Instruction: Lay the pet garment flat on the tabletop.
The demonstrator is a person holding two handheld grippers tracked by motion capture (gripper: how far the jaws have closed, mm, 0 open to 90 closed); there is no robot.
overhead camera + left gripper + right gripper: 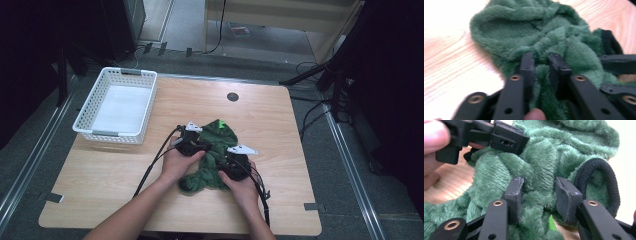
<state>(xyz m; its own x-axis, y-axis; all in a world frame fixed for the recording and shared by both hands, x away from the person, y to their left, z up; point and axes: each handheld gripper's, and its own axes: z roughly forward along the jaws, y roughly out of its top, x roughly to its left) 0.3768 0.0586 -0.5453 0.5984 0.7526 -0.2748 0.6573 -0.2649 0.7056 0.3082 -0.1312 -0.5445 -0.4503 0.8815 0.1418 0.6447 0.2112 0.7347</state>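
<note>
Claws (216, 155) low over green fleece (216, 142)

The right gripper (538, 195) holds its fingers (515, 195) parted around the green fleece garment (541, 155), beside its black cuff (604, 177).

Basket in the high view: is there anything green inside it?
No: the white basket holds nothing green; the green garment lies apart from it on the table, between both grippers.
</note>
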